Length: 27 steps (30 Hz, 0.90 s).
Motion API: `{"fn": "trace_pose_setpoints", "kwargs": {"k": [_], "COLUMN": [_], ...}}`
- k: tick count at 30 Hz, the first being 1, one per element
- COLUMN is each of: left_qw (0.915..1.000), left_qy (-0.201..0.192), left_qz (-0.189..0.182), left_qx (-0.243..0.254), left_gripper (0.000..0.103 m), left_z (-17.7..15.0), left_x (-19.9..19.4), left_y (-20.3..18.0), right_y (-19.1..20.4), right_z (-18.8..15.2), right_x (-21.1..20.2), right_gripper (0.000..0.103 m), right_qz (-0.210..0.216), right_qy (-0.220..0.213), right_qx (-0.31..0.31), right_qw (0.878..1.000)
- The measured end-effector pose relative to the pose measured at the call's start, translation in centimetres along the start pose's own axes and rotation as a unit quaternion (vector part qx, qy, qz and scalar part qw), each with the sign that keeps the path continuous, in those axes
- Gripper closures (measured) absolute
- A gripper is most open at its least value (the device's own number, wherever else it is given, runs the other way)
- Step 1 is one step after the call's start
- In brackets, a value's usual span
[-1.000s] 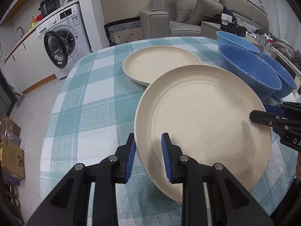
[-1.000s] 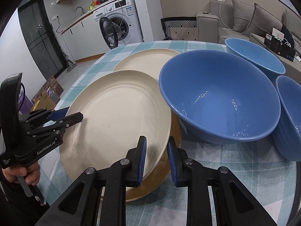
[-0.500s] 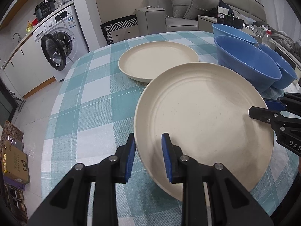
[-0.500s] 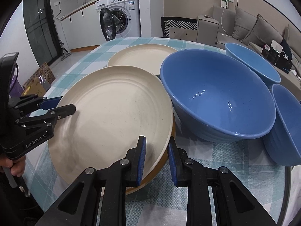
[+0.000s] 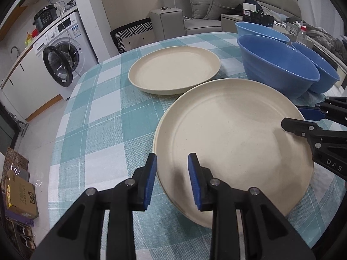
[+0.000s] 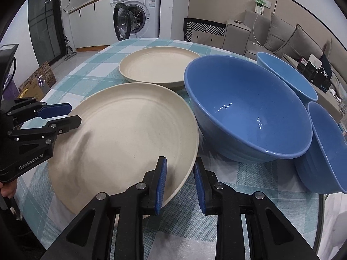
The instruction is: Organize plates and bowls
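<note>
Near cream plate (image 5: pixel 234 143) lies flat on the checked table (image 5: pixel 104 117), rim between the opening jaws of the left gripper (image 5: pixel 172 178), pads off it; right gripper (image 6: pixel 179 183) straddles the opposite rim, grip unclear; second plate (image 5: pixel 173 71) beyond it; blue bowls (image 6: pixel 249 112) just beside.

Two cream plates and three blue bowls on the counter

The near plate (image 5: pixel 234 143) lies at the front edge, the far plate (image 5: pixel 173 69) flat behind it; the large bowl (image 6: pixel 247 112) and two smaller bowls (image 6: pixel 284 75) (image 6: pixel 323 151) crowd the right side.
</note>
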State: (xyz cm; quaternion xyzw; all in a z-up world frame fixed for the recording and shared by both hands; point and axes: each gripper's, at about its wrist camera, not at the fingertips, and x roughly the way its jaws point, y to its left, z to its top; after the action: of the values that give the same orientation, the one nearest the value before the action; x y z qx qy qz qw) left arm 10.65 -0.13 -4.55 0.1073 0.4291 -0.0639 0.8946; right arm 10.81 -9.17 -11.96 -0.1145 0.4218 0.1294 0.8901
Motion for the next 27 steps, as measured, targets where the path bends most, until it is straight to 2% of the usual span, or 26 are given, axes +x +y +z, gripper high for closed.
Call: {"fn": "trace_pose_setpoints", "kwargs": {"k": [4, 9, 10, 12, 16, 18, 19, 21, 23, 24, 27], "left_qw": [1.0, 0.9999, 0.9998, 0.9996, 0.9986, 0.998, 0.9978, 0.9972, 0.9968, 0.9966, 0.9957], "left_qy": [0.001, 0.008, 0.007, 0.003, -0.007, -0.011, -0.014, -0.018, -0.024, -0.026, -0.036], "left_qz": [-0.001, -0.007, -0.01, -0.017, -0.035, -0.04, -0.041, -0.042, -0.042, -0.04, -0.042], "left_qx": [0.001, -0.009, -0.013, -0.022, -0.038, -0.046, -0.05, -0.059, -0.064, -0.067, -0.075], "left_gripper": [0.064, 0.055, 0.049, 0.049, 0.049, 0.048, 0.048, 0.043, 0.031, 0.022, 0.018], "left_z": [-0.1, 0.0, 0.0, 0.1, 0.3, 0.4, 0.5, 0.6, 0.6, 0.7, 0.7], "left_x": [0.1, 0.5, 0.4, 0.1, -0.6, -1.0, -1.1, -1.5, -1.8, -1.9, -2.4], "left_y": [0.0, 0.4, 0.5, 0.8, 1.4, 1.7, 1.8, 2.2, 2.4, 2.5, 3.0], "right_y": [-0.1, 0.0, 0.0, -0.2, -0.4, -0.4, -0.5, -0.4, -0.5, -0.5, -0.8], "right_z": [-0.1, -0.2, -0.1, 0.0, 0.4, 0.5, 0.6, 0.7, 0.9, 1.0, 1.4], "right_x": [0.2, 0.3, 0.2, -0.5, -1.9, -2.6, -3.0, -3.7, -4.3, -4.7, -5.9], "right_gripper": [0.076, 0.067, 0.065, 0.055, 0.048, 0.03, 0.027, 0.022, 0.019, 0.017, 0.009], "right_qz": [0.004, 0.016, 0.02, 0.032, 0.05, 0.063, 0.07, 0.084, 0.091, 0.093, 0.106], "right_qy": [0.002, 0.002, -0.001, -0.012, -0.035, -0.046, -0.053, -0.061, -0.072, -0.077, -0.095], "right_qx": [-0.003, -0.004, -0.002, 0.003, 0.008, 0.012, 0.014, 0.017, 0.022, 0.024, 0.03], "right_qw": [1.0, 1.0, 1.0, 0.999, 0.998, 0.997, 0.996, 0.994, 0.993, 0.992, 0.989]}}
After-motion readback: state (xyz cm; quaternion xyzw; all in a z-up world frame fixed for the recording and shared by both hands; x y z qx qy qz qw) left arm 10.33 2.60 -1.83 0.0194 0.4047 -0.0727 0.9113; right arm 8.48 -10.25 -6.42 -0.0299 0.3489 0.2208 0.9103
